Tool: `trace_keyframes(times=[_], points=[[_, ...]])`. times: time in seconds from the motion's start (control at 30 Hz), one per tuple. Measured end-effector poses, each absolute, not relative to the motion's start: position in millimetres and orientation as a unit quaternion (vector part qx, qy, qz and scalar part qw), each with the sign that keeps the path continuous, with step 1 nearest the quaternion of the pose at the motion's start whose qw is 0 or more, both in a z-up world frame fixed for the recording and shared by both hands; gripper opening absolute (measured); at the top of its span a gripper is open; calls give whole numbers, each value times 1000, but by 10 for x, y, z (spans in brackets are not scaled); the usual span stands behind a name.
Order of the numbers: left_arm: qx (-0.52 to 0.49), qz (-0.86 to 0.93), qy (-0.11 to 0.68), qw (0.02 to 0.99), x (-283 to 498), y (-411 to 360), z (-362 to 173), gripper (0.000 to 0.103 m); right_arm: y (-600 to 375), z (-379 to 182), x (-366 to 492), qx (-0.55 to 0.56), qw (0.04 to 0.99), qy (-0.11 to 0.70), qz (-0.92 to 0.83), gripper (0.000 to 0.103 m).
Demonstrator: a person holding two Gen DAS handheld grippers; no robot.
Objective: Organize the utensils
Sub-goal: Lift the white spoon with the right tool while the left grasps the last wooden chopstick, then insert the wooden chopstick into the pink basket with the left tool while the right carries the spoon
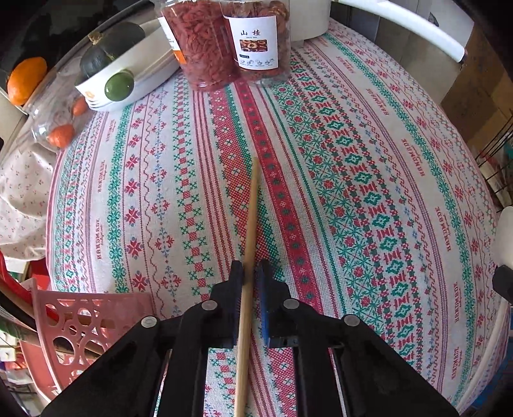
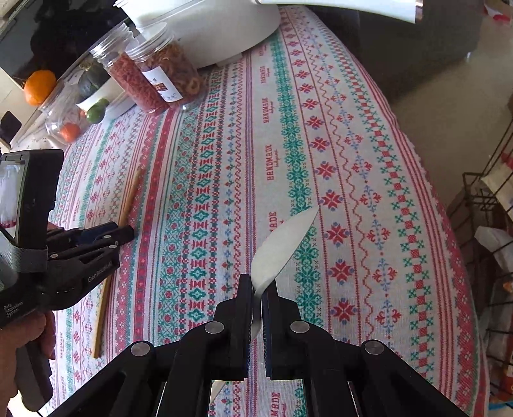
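A long wooden chopstick (image 1: 251,224) runs up the middle of the left wrist view, low over the patterned tablecloth (image 1: 368,160). My left gripper (image 1: 251,269) is shut on it partway along its length. The right wrist view shows the same gripper (image 2: 123,229) at the left, held by a hand, with the chopstick (image 2: 131,195) sticking out both ways. My right gripper (image 2: 258,282) is shut on the handle of a silver spoon-like utensil (image 2: 282,243), whose pointed bowl sticks out above the cloth.
Two clear jars of dried food (image 1: 198,41) (image 1: 259,41) stand at the table's far side, beside a white bowl with a dark squash (image 1: 128,73). A white appliance (image 2: 208,29) sits behind them. A pink plastic chair (image 1: 80,320) is left, a wire rack (image 2: 481,224) right.
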State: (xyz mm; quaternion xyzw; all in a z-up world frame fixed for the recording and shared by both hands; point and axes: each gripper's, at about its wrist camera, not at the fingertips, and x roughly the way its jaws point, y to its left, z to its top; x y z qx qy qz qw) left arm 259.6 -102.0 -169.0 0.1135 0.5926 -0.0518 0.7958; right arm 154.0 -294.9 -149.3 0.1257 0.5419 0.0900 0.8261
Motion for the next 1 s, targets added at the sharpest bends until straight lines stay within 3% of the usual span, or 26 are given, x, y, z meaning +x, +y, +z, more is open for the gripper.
trace_keyframes(times=[0.3, 0.7, 1.0], points=[[108, -113, 552, 819, 2207, -1051, -1415, 7, -2913, -1326, 1443, 134, 837, 524, 83, 3], [62, -202, 400, 892, 1133, -664, -386, 7, -2653, -789, 1130, 123, 879, 453, 81, 3], [-16, -213, 250, 945, 744, -112, 321, 7, -2286, -419, 990, 109, 912, 386, 90, 3]])
